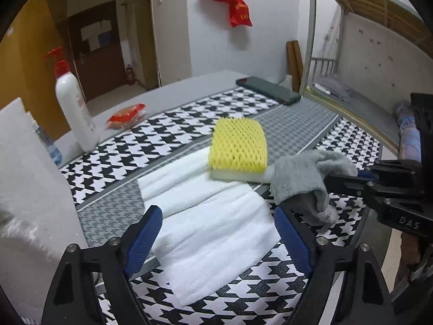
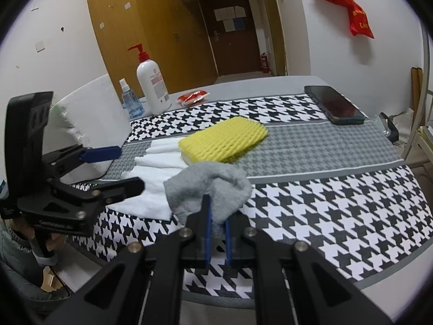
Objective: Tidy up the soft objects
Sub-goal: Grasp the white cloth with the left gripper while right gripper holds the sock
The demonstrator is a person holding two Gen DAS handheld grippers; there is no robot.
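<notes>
A white folded cloth [image 1: 213, 233] lies on the houndstooth mat [image 1: 189, 119]. A yellow foam net sponge [image 1: 238, 143] rests on a white foam pad at the cloth's far end. My left gripper [image 1: 217, 233] is open just above the near part of the white cloth. My right gripper [image 2: 216, 216] is shut on a grey sock [image 2: 208, 187], held at the cloth's right edge; the sock also shows in the left wrist view [image 1: 305, 178]. In the right wrist view the white cloth [image 2: 151, 189], the sponge [image 2: 222, 142] and the open left gripper [image 2: 127, 168] appear.
A white pump bottle [image 1: 74, 105], a small spray bottle [image 2: 131, 100] and a red packet [image 1: 125, 115] stand at the mat's far left. A dark phone [image 1: 268, 89] lies at the far right. A white foam block [image 1: 29, 189] stands on the left. A bunk bed frame [image 1: 351, 54] is beyond.
</notes>
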